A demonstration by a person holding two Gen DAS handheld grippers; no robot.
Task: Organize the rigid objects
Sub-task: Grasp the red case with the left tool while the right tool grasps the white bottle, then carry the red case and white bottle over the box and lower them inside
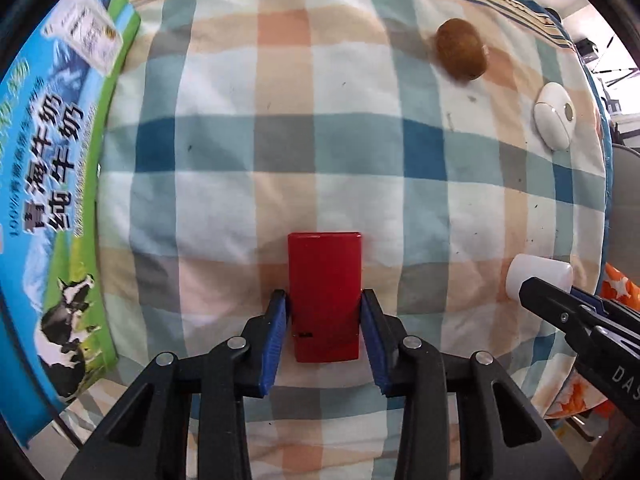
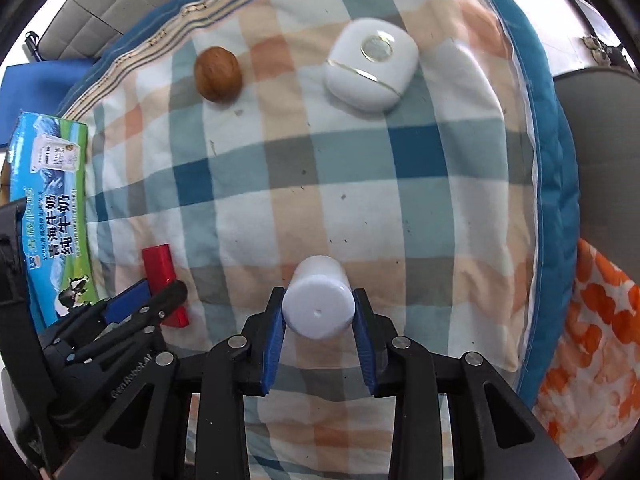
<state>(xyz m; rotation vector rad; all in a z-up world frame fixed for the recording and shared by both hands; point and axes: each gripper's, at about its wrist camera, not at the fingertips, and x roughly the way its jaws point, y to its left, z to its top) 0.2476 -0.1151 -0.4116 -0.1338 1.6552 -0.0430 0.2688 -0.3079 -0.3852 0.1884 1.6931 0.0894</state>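
Observation:
A flat red box (image 1: 325,296) lies on the checked cushion between the blue pads of my left gripper (image 1: 325,304), which is closed on its sides. The box and left gripper also show in the right wrist view (image 2: 160,272). A white cylindrical bottle (image 2: 318,300) lies on its side between the pads of my right gripper (image 2: 319,304), which is closed on it. The bottle shows in the left wrist view (image 1: 538,278) too. A brown walnut (image 1: 460,50) (image 2: 218,74) and a white rounded case (image 1: 554,116) (image 2: 372,64) lie at the far side.
A blue-green milk carton box (image 1: 56,200) (image 2: 52,208) lies along the cushion's left edge. The checked cushion (image 1: 320,140) has a blue border at the right (image 2: 556,184). An orange-patterned cloth (image 2: 592,340) lies to the right.

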